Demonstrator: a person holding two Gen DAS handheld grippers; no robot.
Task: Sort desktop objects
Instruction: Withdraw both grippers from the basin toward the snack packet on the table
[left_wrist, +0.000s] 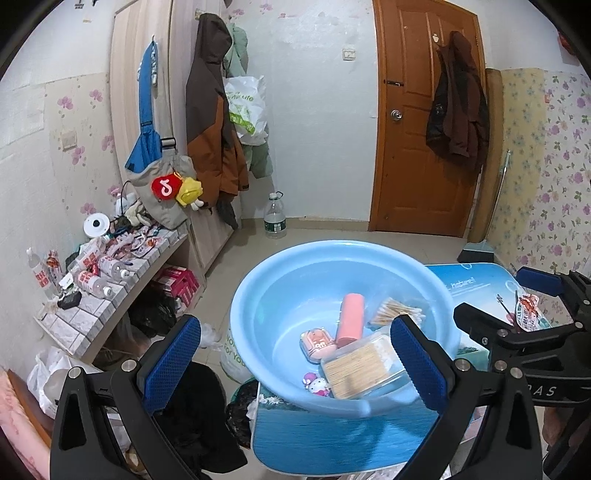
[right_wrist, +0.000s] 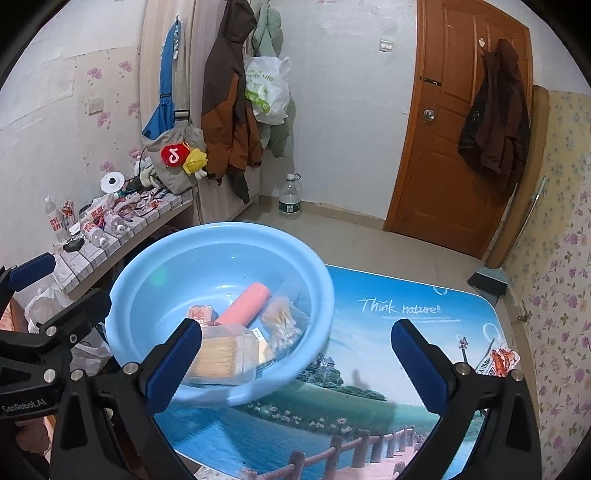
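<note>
**Blue basin filled, one snack packet left on the worktop**

The light blue basin (right_wrist: 221, 314) sits on the left part of the worktop (right_wrist: 388, 350), its near-left rim overhanging the worktop's edge. Inside it lie a pink cylinder (right_wrist: 245, 304), a clear bag of cotton swabs (right_wrist: 282, 326), a clear box of toothpicks (right_wrist: 221, 356), a small pink case (right_wrist: 201, 314) and, seen from the left wrist, a little cat figurine (left_wrist: 317, 384). A red-printed snack packet (right_wrist: 500, 362) lies flat near the worktop's right edge, well apart from the basin.

The right hand-held gripper (right_wrist: 295, 365) has its jaws spread wide with nothing between the pads; its left finger (right_wrist: 173, 365) shows in front of the basin, its right finger over the bare worktop. The left hand-held gripper (left_wrist: 295, 365) is likewise spread wide and empty, its right finger (left_wrist: 417, 362) in front of the basin's rim and its left finger over the floor side.

A tiled shelf (left_wrist: 110, 295) with bottles stands along the left wall, and a water jug (left_wrist: 275, 218) stands on the floor.
</note>
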